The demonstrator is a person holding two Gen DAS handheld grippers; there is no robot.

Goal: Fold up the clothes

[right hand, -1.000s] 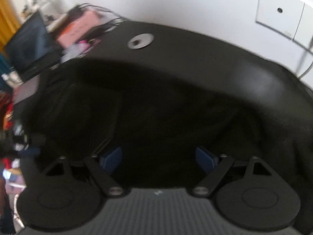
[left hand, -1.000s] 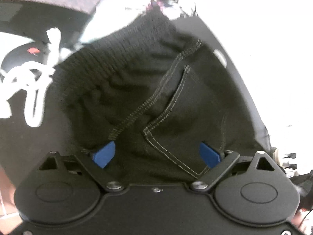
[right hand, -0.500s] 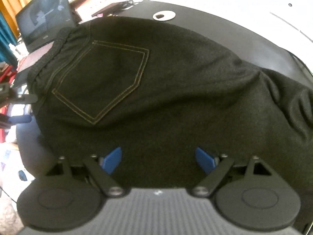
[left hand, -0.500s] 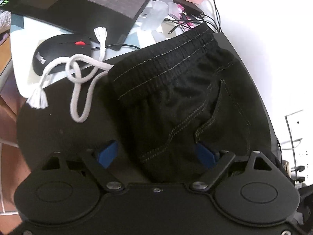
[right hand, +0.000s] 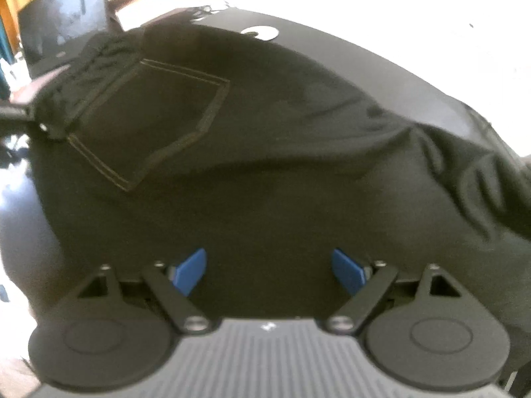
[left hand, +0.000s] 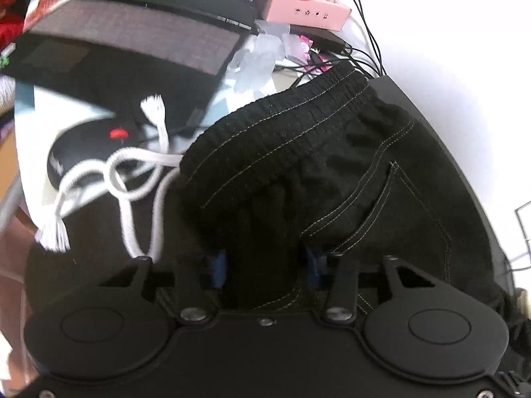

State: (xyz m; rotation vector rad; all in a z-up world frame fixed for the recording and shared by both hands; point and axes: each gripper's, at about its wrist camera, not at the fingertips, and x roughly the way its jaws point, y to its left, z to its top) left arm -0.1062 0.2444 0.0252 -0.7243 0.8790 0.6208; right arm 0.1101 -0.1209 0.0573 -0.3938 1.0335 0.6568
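Observation:
Black shorts (left hand: pixel 332 172) with an elastic waistband, a stitched back pocket and a white drawstring (left hand: pixel 132 172) lie on a round black table (left hand: pixel 441 152). My left gripper (left hand: pixel 265 270) is shut on a bunched fold of the shorts just below the waistband. In the right wrist view the shorts (right hand: pixel 265 172) spread flat with the pocket (right hand: pixel 149 122) at the left. My right gripper (right hand: pixel 267 273) is open, its blue pads apart just above the fabric near the leg end.
An open laptop (left hand: pixel 132 43), a black mouse (left hand: pixel 86 146), a pink box (left hand: pixel 305 10), cables and crumpled plastic (left hand: pixel 262 56) crowd the desk beyond the waistband. The laptop (right hand: pixel 63 33) also shows at far left in the right wrist view. A white wall lies behind.
My left gripper has closed from open onto the shorts fabric near the waistband. My right gripper stays open and has shifted slightly over the shorts.

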